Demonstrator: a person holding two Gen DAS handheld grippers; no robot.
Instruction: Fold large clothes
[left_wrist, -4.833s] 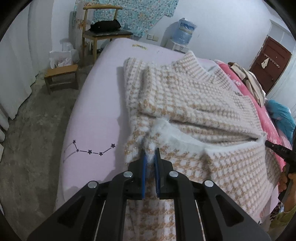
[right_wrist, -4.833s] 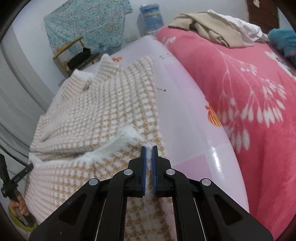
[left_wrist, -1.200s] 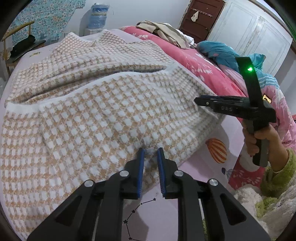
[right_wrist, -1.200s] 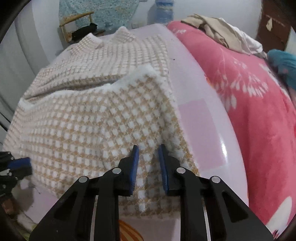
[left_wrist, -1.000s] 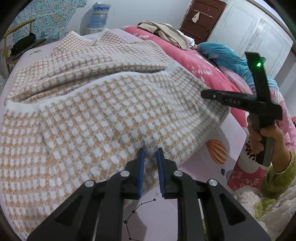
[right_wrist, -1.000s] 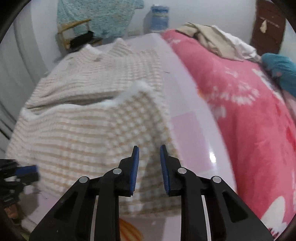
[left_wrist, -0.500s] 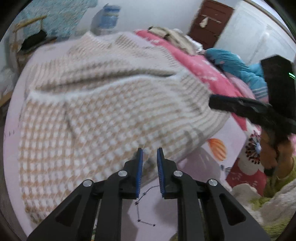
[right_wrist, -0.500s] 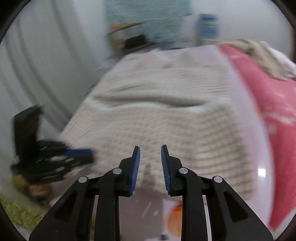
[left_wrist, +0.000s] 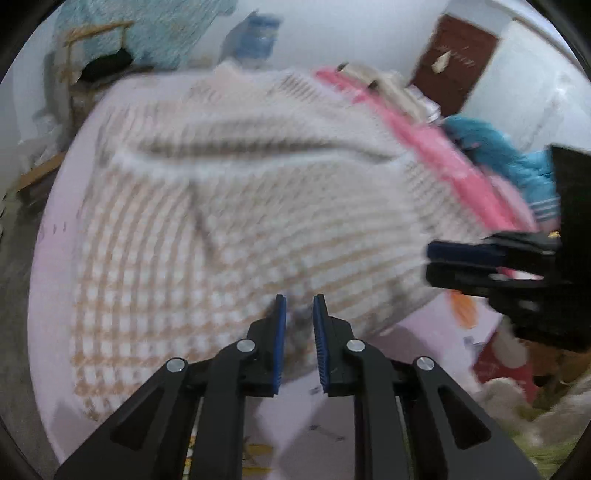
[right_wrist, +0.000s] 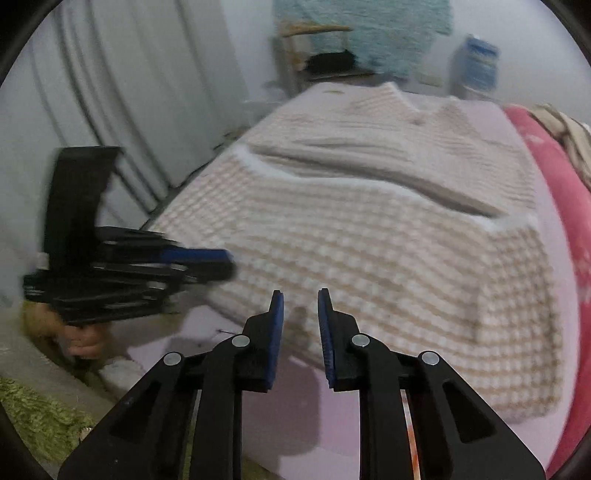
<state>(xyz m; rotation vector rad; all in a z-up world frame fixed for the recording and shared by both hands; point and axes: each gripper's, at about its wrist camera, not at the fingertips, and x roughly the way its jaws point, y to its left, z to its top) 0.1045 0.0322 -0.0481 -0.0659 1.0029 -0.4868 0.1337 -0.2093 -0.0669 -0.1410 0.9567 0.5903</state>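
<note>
On smooth lilac bed sheet (right_wrist: 288, 413), lying spread: fluffy beige-and-white checked knit sweater (right_wrist: 369, 240), fuzzy white hem doubled up across its middle. Hovering at near edge: left gripper (left_wrist: 299, 299), ribbed blue pads standing slightly parted, gripping nothing. Right gripper (right_wrist: 300, 295) having just been closing, narrow gap remaining, pinching nothing.

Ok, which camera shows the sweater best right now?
The right wrist view: the sweater lies there almost whole and only mildly blurred, its folded-over white edge plain across the middle. The left wrist view shows it too, but smeared by motion, with its near hem behind the tongs.
</note>
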